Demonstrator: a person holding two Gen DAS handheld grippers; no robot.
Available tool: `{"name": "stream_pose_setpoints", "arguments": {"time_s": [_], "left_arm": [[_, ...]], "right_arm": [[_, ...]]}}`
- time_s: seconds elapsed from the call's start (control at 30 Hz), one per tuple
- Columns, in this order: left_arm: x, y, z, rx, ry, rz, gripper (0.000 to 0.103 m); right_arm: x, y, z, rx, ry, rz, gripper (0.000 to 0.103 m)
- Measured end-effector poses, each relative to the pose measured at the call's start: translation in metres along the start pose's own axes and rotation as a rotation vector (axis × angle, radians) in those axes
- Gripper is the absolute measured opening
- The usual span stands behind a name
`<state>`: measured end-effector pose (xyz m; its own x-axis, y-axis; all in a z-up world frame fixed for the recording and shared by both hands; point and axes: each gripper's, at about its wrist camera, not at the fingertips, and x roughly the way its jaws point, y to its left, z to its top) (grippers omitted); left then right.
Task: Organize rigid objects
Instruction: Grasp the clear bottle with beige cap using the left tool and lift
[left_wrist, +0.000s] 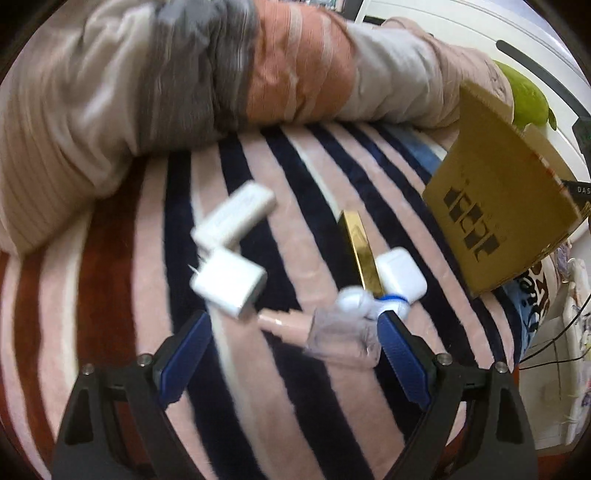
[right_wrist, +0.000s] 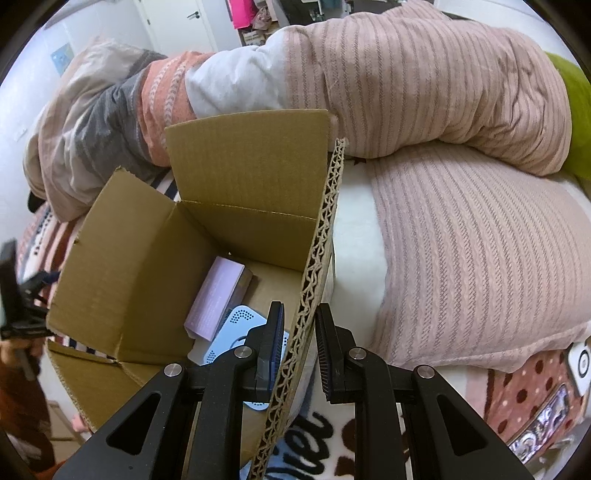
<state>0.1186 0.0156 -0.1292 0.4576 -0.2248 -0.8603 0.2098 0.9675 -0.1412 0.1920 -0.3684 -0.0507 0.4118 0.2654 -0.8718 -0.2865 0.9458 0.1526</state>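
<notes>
The left gripper stands wide over the striped blanket, and just in front of its fingers lies a clear-capped bottle; straddle that first and close squarely. Beyond the bottle lie a white charger and a white case. The right gripper is clamped on the cardboard box flap; keep it steady.

Left wrist view smeared by motion: white charger, white case & clear bottle soft-edged, labels unreadable. Cardboard box cut by right edge. Right wrist view: blue device partly behind gripper finger; purple packet print too small.
</notes>
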Motion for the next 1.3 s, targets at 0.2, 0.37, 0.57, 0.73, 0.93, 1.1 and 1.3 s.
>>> {"name": "stream_pose_setpoints", "arguments": {"time_s": [0.2, 0.37, 0.57, 0.73, 0.93, 1.1, 1.3], "left_arm": [[0.028, -0.010, -0.013, -0.050, 0.059, -0.071, 0.090], [0.044, -0.023, -0.013, -0.080, 0.063, -0.049, 0.090], [0.051, -0.030, -0.011, -0.104, 0.033, 0.021, 0.088], [0.048, -0.032, -0.016, -0.095, 0.009, 0.054, 0.074], [0.034, -0.013, -0.028, -0.068, 0.004, 0.007, 0.074], [0.026, -0.001, -0.038, 0.037, 0.033, -0.047, 0.075], [0.016, 0.014, -0.049, 0.047, 0.048, -0.067, 0.076]], "right_arm": [[-0.002, -0.005, -0.002, 0.018, -0.010, 0.024, 0.014], [-0.006, -0.011, -0.005, 0.020, -0.020, 0.032, 0.014], [-0.008, -0.010, -0.008, 0.019, -0.026, 0.030, 0.014], [-0.008, -0.007, -0.008, 0.015, -0.024, 0.025, 0.015], [-0.007, -0.004, -0.006, 0.010, -0.021, 0.018, 0.015], [-0.006, -0.003, -0.005, 0.012, -0.019, 0.019, 0.015], [-0.005, -0.002, -0.004, 0.005, -0.018, 0.017, 0.015]]}}
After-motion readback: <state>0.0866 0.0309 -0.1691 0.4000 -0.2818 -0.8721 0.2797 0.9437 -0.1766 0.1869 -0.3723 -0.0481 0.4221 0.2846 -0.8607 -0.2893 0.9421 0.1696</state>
